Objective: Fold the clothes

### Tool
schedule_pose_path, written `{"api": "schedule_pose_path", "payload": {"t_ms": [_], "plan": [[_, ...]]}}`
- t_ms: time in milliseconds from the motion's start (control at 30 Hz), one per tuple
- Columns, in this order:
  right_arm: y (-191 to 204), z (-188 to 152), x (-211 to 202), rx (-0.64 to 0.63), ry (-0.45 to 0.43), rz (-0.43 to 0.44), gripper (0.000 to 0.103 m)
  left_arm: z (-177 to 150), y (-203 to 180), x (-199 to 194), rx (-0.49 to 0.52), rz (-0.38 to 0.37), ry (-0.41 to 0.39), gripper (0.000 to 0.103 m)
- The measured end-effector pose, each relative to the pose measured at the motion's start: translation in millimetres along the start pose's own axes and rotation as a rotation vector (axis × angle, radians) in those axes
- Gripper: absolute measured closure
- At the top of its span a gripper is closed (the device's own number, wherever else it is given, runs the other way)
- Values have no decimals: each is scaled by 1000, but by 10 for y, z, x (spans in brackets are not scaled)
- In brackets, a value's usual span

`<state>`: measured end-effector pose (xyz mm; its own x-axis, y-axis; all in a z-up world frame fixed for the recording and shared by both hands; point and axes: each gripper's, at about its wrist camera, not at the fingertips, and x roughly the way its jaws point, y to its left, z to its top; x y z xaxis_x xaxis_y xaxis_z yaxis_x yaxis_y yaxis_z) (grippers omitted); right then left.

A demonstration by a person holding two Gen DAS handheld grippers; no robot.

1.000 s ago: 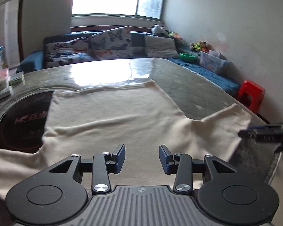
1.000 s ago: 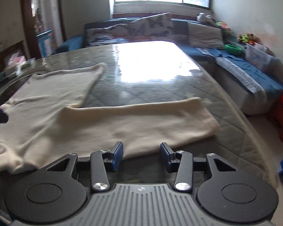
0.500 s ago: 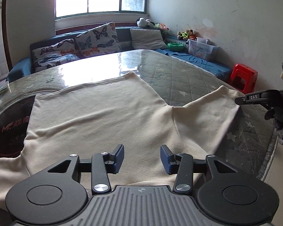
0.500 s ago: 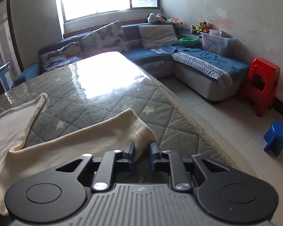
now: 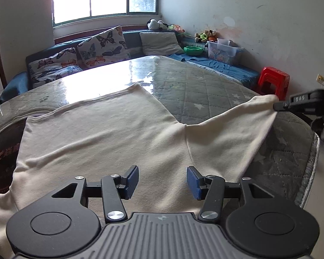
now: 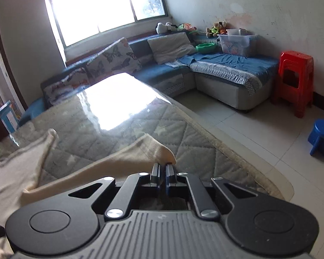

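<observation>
Right hand-held gripper pinches a sleeve end; left one gapes above the shirt.

The right hand-held gripper [image 6: 163, 169] has its fingers pressed together on the cuff end of the cream shirt [image 5: 101, 138], whose sleeve [image 6: 110, 166] runs back to the left over the quilted worktop [image 6: 183, 138]. The left hand-held gripper [image 5: 162, 182] stands wide apart, gripping nothing, above the shirt's near part. The left view shows the whole garment spread flat, its right sleeve drawn out toward the worktop's right edge, where the other gripper's tip meets it; a dark round panel [image 5: 2, 157] lies under the shirt's left side. Only the right view shows the tiled floor, a red stool [image 6: 294, 84] and a blue stool [image 6: 321, 137].
</observation>
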<state>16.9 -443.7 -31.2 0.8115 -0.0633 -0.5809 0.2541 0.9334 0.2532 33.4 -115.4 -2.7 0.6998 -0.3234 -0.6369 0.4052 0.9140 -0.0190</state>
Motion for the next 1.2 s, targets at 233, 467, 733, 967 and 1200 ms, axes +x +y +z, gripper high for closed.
{"api": "schedule_pose_path", "payload": {"t_ms": [233,467,733,967,1200], "plan": [[493,324,-509,-110,-90,190,99,5,139,-72,-50,14,-20,50],[1343,467,-893,-301,-141,433,99,-69,546,-339,-152,74,-61,50],[2445,103,-786,-496,-10,697,99,-276,1044,-630,-261,184,-83,48],[2882,-329,-673,-613,140,792,93,-460,1279,-807,-301,232,-80,47],[2499,-326,-588,-675,151,632,90,-493,1299,-853,-268,216,-84,48]]}}
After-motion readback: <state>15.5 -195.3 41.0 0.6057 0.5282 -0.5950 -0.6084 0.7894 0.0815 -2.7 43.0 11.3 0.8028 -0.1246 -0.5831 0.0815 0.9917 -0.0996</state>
